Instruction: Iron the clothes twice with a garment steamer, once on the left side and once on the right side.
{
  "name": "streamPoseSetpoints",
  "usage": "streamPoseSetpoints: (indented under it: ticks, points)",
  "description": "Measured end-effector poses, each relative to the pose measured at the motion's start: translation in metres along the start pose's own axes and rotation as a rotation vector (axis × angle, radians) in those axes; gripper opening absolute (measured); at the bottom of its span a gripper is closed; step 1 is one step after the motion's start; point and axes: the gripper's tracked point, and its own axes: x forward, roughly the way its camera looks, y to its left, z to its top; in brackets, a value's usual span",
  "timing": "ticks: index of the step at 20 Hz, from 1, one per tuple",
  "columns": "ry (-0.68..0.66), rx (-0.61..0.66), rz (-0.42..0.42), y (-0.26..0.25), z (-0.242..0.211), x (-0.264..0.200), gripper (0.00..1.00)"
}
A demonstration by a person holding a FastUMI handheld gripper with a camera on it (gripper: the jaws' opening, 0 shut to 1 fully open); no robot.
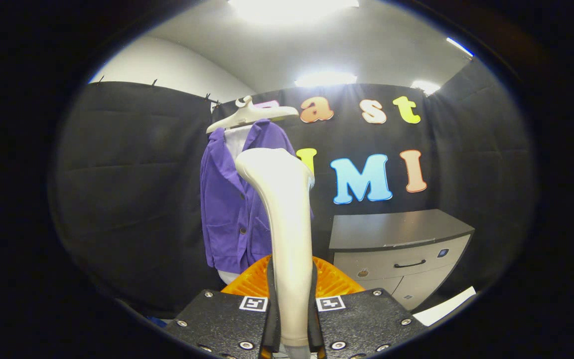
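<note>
Both tongs (293, 319) fingers pinch steamer (282, 209) handle, purple jacket (232, 209) just beyond.

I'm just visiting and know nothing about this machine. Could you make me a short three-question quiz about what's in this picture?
1. True or false: the gripper has its two fingers pressed on the white garment steamer.
2. What colour is the jacket on the hanger? A) red B) purple C) green
3. Fill in: beyond the fingers, beside the jacket, stands a grey ______ with a dark handle.

Key
1. True: the steamer's handle sits clamped between both fingers and rises up ahead of them.
2. B, purple.
3. Cabinet.
</note>
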Motion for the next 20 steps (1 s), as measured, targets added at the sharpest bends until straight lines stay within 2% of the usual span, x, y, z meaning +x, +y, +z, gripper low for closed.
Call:
streamPoseSetpoints:
  ticks: [3,9,20]
  points:
    - [-0.051,-0.014,-0.061,-0.006,0.022,-0.009,0.21]
    - [-0.132,-0.127,-0.164,-0.003,0.041,-0.022,0.21]
    - [-0.079,-0.126,-0.192,0.026,-0.003,-0.031,0.21]
